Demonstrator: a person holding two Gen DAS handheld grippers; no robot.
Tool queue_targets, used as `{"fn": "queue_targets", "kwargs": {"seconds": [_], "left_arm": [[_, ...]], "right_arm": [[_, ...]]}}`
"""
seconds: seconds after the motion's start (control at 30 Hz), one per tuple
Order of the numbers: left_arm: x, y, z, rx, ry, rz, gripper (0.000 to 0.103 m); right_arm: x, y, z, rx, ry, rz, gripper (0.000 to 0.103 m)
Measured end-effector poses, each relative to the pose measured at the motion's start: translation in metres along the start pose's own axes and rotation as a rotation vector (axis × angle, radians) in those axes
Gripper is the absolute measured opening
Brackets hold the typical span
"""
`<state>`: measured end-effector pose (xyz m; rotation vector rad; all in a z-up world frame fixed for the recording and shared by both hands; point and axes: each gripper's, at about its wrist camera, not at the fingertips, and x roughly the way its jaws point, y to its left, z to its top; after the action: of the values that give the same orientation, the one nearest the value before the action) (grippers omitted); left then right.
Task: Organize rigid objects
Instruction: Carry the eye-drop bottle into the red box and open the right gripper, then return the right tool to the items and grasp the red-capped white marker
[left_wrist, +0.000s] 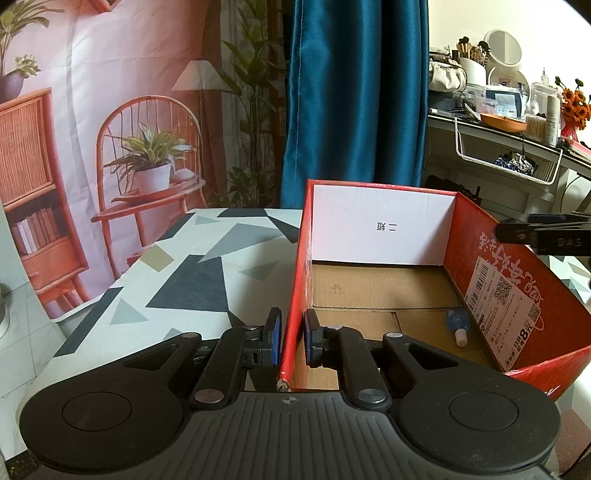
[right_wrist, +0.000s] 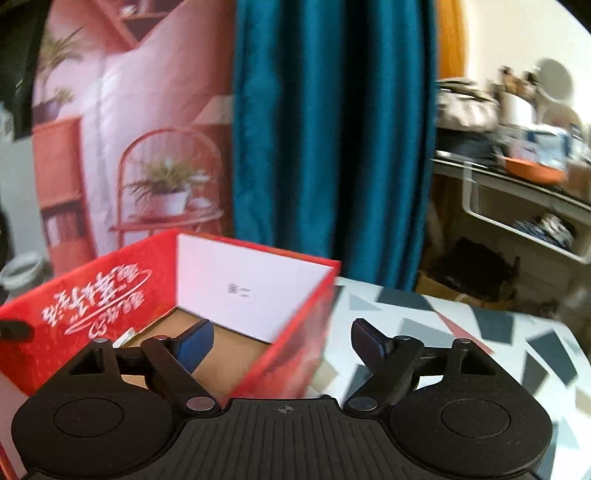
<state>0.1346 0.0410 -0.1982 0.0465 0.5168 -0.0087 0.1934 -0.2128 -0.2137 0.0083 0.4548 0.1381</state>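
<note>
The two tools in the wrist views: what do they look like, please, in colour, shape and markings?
Both look alike. The left tool and the right tool have black link arms with silver round pivots, blue pads on the fingers, a ribbed dark grey base with a small crosshair mark, and two round black discs. No cables or sleeves show.

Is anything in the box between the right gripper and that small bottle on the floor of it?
Nothing visible. The red box is open-topped and its cardboard floor is bare around the small bottle. The right gripper is open, straddling the box's right wall, so it must clear that wall first.
</note>
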Motion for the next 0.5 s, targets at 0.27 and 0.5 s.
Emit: {"fn": "queue_targets", "kwargs": {"seconds": [0.27, 0.5], "left_arm": [[0.0, 0.001, 0.0, -0.01, 0.004, -0.003, 0.014], [0.0, 0.002, 0.0, -0.008, 0.005, -0.001, 0.015]], "right_arm": [[-0.042, -0.04, -0.042, 0.225, -0.062, -0.111, 0.089], [-0.039, -0.049, -0.099, 0.295, 0.062, -0.167, 0.079]]}}
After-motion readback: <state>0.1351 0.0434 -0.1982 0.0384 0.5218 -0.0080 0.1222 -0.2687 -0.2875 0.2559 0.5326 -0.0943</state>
